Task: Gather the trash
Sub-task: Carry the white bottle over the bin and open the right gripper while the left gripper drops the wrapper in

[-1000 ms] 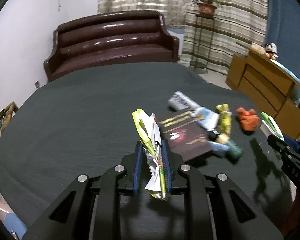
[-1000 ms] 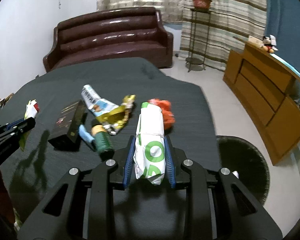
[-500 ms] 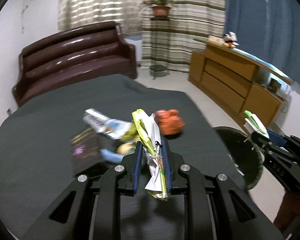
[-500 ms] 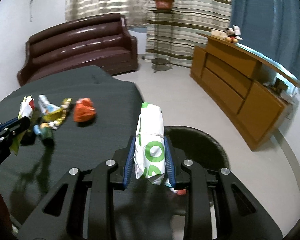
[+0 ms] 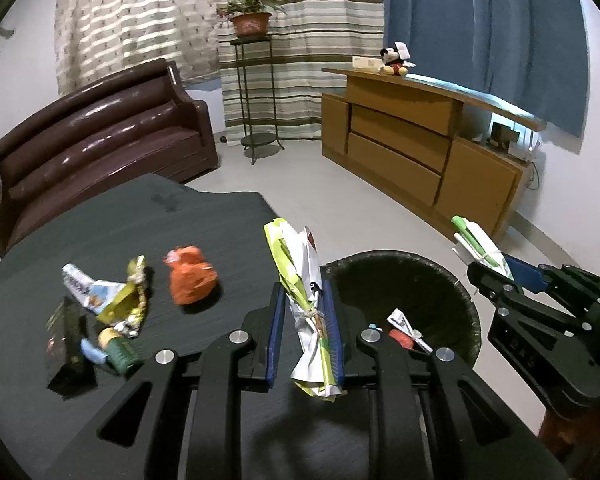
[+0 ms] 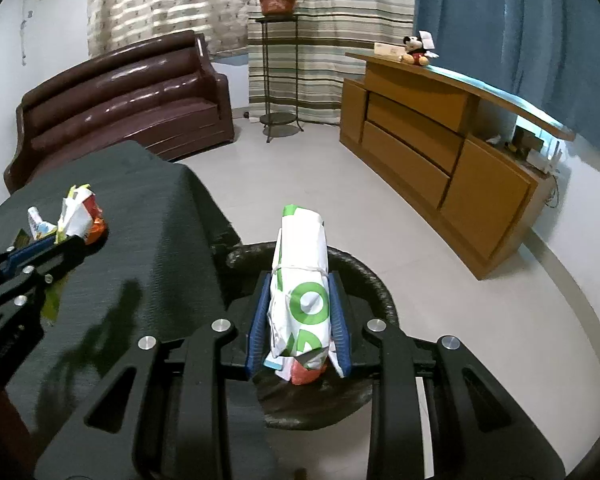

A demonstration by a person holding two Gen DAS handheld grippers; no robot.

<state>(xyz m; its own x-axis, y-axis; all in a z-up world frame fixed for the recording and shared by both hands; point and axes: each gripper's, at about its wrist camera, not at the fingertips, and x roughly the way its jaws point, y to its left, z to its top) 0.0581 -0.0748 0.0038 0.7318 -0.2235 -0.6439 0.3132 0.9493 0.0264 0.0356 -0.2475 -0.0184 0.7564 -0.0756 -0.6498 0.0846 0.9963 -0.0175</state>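
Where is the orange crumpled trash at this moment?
In the left wrist view the orange crumpled trash lies on the dark table, left of the left gripper and just right of the wrapper pile.

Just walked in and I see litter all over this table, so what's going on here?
Someone is clearing trash with two tools. The left hand-held gripper is shut on a yellow-green crumpled wrapper at the table's edge. The right hand-held gripper is shut on a white-and-green packet above the black bin, which already holds scraps. An orange wad and other litter remain on the table.
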